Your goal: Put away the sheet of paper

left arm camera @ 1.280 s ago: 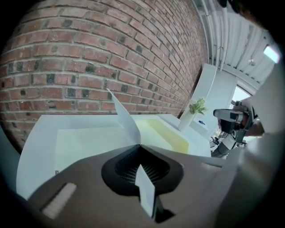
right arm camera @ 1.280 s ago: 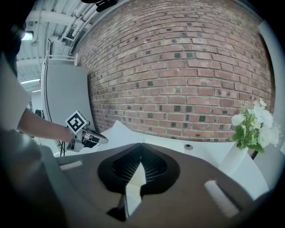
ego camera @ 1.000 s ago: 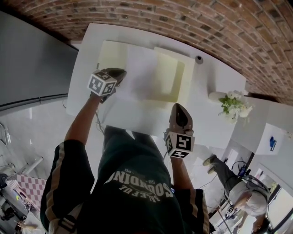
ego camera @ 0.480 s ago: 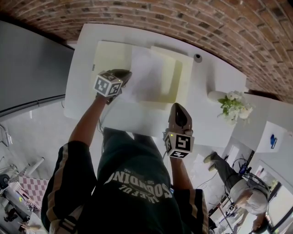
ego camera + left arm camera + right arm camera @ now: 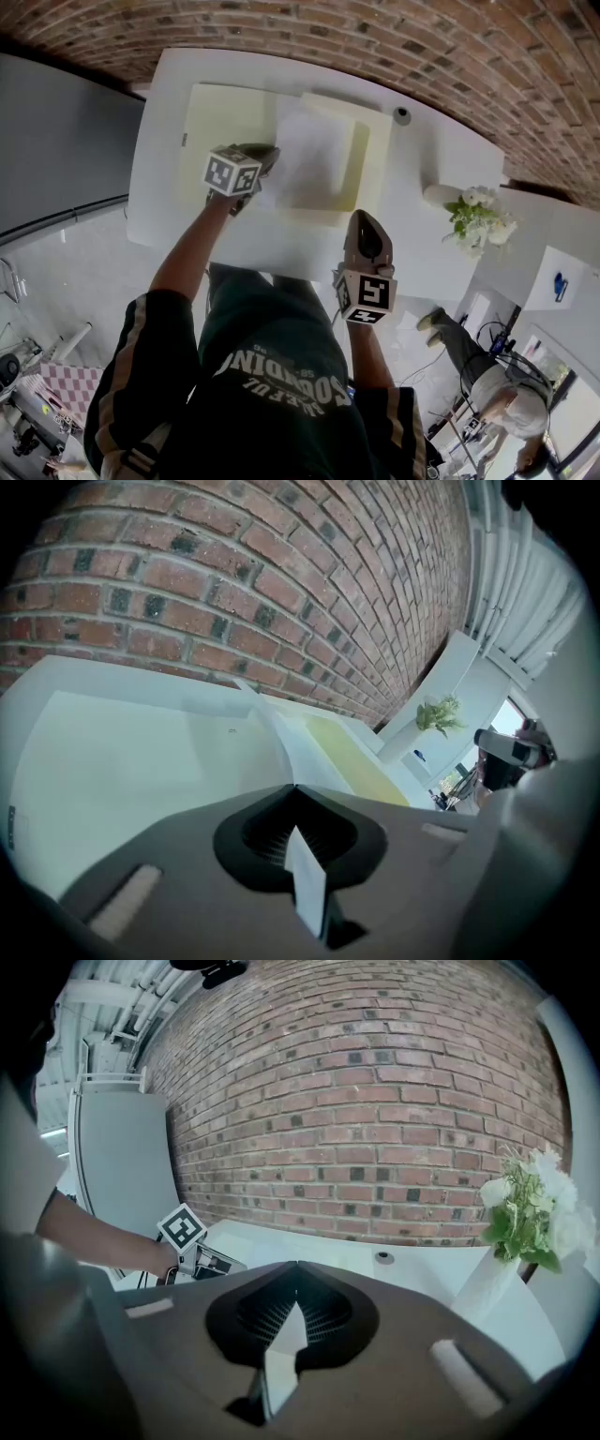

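Observation:
A white sheet of paper lies slanted over the right half of an open pale yellow folder on the white table. My left gripper is shut on the sheet's left edge. In the left gripper view the sheet runs away from the closed jaws of the left gripper, between the folder's pale left page and its yellow right side. My right gripper hovers shut by the folder's near right edge. In the right gripper view, the right gripper shows only a pale sliver at the jaw line.
A white vase of flowers stands at the table's right end, also seen in the right gripper view. A small grey knob sits near the brick wall. Another person stands on the floor at lower right.
My left gripper has moved right and a little down with the sheet, drawing it off the bare table and over the folder's right half. The right gripper has stayed put.

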### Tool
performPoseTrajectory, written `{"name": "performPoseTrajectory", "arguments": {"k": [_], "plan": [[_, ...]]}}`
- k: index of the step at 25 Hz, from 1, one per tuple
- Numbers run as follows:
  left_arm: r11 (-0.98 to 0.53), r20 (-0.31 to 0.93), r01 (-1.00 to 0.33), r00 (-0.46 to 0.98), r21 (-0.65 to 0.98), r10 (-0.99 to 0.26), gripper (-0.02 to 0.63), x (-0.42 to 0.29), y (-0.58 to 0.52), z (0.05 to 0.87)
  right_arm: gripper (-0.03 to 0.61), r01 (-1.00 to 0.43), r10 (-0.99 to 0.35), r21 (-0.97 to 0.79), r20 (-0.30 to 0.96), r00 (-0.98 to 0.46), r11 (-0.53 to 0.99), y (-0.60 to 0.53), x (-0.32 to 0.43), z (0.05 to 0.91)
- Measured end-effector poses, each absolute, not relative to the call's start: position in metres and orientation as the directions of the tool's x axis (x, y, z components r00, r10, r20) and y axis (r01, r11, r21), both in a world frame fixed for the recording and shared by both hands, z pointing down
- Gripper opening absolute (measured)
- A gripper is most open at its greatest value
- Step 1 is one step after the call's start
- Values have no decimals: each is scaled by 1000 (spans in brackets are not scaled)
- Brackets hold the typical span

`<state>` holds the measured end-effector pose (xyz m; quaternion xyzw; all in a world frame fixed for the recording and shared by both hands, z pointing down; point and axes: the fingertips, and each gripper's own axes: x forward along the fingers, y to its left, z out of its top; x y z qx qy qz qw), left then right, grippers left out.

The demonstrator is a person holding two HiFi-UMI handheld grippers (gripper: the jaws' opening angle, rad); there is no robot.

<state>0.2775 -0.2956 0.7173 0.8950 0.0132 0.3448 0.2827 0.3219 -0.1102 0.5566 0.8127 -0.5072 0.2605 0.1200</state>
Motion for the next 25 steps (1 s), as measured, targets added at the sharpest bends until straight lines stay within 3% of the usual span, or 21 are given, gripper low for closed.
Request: {"name": "performPoseTrajectory", "arguments": {"k": [14, 25], "plan": [[-798, 632, -229, 741, 557, 228, 12, 308, -272, 737, -2, -872, -746, -78, 558, 364, -484, -98, 328, 562], [-826, 661, -190, 703, 531, 263, 36, 320, -249, 742, -2, -867, -744, -74, 552, 376, -493, -91, 327, 559]]}}
